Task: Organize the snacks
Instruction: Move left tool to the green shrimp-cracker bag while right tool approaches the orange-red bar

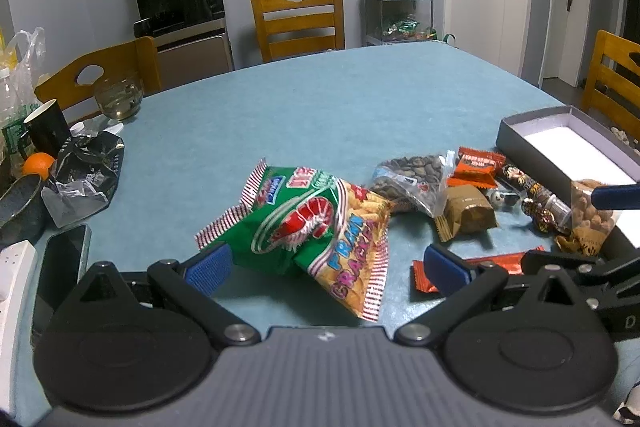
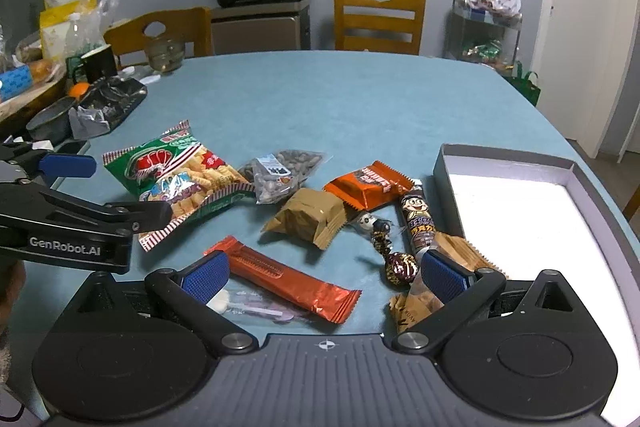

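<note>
Task barely begun, by look of it. Grey box (image 2: 504,163) at your right shows bare white floor, no snack visible inside.

Prawn cracker bag (image 1: 316,227) lies on tabletop (image 1: 320,107) between left gripper (image 1: 324,267) fingers, which are spread wide, nothing pinched.

Right gripper (image 2: 324,273) fingers also released; one rests against peanut pouch (image 2: 424,295) beside box.

Left to move: red bar (image 2: 284,277), seed bag (image 2: 284,173), brown pouch (image 2: 308,215), orange wafer pack (image 2: 368,183), chocolate tube (image 2: 416,223), loose candies.
</note>
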The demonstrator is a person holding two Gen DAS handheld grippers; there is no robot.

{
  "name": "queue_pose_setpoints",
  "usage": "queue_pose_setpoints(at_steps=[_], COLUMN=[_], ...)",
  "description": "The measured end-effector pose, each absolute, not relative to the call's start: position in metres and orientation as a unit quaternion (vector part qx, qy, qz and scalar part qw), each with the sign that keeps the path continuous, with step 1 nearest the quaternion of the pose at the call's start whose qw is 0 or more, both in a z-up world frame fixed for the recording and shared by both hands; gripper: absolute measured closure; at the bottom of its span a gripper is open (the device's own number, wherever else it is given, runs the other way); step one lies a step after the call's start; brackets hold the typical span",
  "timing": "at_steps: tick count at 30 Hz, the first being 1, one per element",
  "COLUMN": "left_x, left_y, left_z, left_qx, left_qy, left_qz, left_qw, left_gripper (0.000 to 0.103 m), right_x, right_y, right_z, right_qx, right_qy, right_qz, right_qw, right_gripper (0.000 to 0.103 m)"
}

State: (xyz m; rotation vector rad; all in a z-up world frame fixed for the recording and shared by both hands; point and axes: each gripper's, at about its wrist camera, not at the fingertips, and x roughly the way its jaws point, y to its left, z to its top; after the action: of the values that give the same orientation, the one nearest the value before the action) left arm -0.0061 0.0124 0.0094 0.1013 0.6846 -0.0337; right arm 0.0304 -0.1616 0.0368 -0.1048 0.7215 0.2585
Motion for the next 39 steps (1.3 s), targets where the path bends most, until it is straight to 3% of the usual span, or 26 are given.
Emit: queue_pose_setpoints(at_steps=[22, 39], left_x=[-0.006, 0.014], left_y=[0.053, 0.063], left_z=[0.020, 0.013], left_qx=[0.022, 0.013], left_qy=[0.359, 0.360], left_qz=[0.035, 0.028], left_qw=[0.932, 0.932], left_gripper=[0.000, 0.000], right_x=[0.051, 0.053], right_y=[-0.162, -0.149], right_z=[0.048, 0.041], right_qx=[-0.036, -0.101], right_qy=[0.376, 0.357], right_qz=[0.205, 0.230], right_qw=[0.903, 0.900], right_gripper=[0.000, 0.000])
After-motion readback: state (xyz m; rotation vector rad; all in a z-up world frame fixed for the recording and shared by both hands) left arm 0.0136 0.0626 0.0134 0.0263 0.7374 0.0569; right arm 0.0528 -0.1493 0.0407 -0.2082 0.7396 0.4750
